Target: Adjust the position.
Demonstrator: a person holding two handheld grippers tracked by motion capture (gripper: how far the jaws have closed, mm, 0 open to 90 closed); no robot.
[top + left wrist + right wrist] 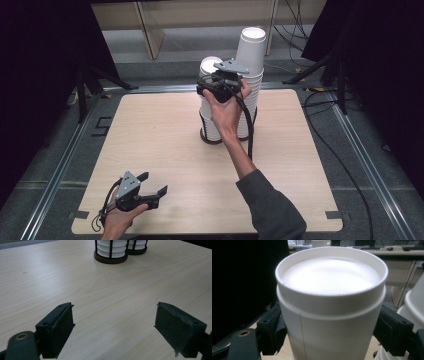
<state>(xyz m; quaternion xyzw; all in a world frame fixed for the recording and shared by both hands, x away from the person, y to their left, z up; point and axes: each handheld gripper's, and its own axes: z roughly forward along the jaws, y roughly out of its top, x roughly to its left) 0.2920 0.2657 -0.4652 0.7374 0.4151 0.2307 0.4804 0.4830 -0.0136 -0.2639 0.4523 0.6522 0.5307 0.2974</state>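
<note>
On the pale wooden table [165,150], 2 tall stacks of white paper cups stand upright in dark wire holders. The right gripper [218,84] has its jaws closed on the top white paper cup [332,305] of the shorter stack [210,107], bottom up, axis vertical. The left gripper [150,192] hovers near the table's front edge, jaws wide apart, pointing at the stacks; the taller stack [250,60] is behind.

White paper cups [251,55] — plain, no print — stacked in black wire holders [110,251] with dark brown bases; pale wood-grain table [165,135]; black grippers — left gripper [152,192], grey plate on top.
</note>
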